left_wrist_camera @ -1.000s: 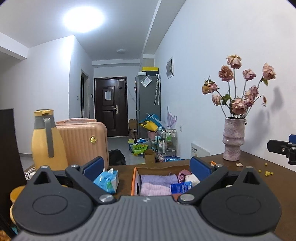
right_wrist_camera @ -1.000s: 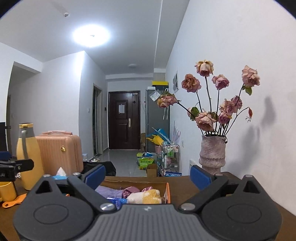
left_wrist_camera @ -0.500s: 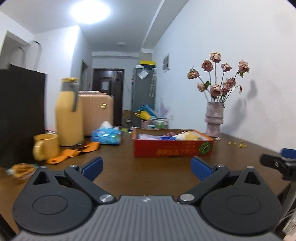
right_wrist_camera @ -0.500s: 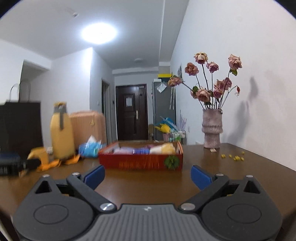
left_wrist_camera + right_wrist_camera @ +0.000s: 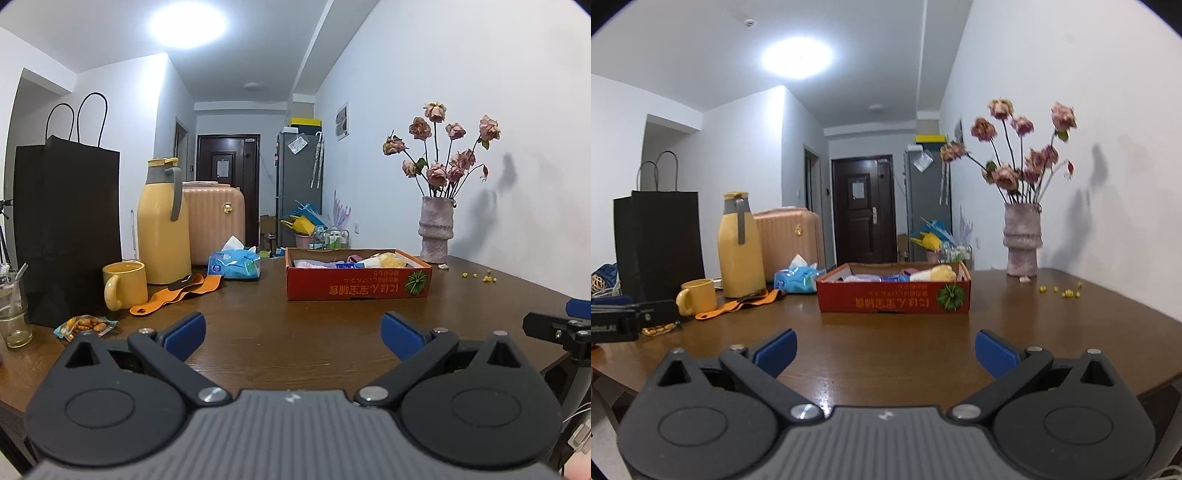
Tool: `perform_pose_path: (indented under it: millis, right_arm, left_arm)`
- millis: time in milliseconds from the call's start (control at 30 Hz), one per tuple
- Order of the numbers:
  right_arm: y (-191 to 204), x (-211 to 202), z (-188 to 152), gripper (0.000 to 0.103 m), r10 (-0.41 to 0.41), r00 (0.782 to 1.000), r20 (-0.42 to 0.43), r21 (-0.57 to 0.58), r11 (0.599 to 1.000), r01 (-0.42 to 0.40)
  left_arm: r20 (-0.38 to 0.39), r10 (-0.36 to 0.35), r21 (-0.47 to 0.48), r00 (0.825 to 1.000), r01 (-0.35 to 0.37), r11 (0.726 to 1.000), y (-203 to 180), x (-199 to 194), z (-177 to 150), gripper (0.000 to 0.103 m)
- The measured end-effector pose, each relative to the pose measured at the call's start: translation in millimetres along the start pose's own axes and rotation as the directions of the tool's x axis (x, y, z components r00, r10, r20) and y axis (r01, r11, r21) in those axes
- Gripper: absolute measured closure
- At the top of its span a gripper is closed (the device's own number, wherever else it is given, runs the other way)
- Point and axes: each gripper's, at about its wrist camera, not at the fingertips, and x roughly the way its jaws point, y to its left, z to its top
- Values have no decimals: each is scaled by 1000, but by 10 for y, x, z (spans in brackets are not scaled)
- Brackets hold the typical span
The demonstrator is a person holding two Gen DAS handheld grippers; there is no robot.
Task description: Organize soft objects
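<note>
I see soft objs [image 5: 354,261] — lilac, pink, blue, yellow — piled inside red cardboard box [image 5: 358,288], mid-table, upright.

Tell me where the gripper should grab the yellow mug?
Probably by the handle of the yellow mug. It sticks out on the mug's left, so come from that side with fingers across the loop; the mug stands upright, and the flask crowds its right.

I have pulled both hands back from the red cardboard box [image 5: 358,286]. A second ago my left gripper [image 5: 291,330] and right gripper [image 5: 884,349] hung right over its open top; now the box sits well ahead of them, its whole front wall in view. A wide stretch of bare desk [image 5: 280,332] now lies between my jaws and the box, and the yellow mug [image 5: 123,284] and black paper bag [image 5: 68,229] have come into the left view.
</note>
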Motion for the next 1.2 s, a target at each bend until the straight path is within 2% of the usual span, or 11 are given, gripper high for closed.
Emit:
perform_pose_path:
  millis: [767, 1200]
  right_arm:
    - [-29, 85, -38, 0, -9, 1000, -16, 5, 1000, 9]
    - [-74, 101, -58, 0, 9, 1000, -27, 48, 999, -7]
  left_arm:
    - [5, -1, 28, 1000, 1, 1000, -27, 5, -5, 0]
    - [2, 15, 17, 1000, -15, 1000, 1, 14, -2, 0]
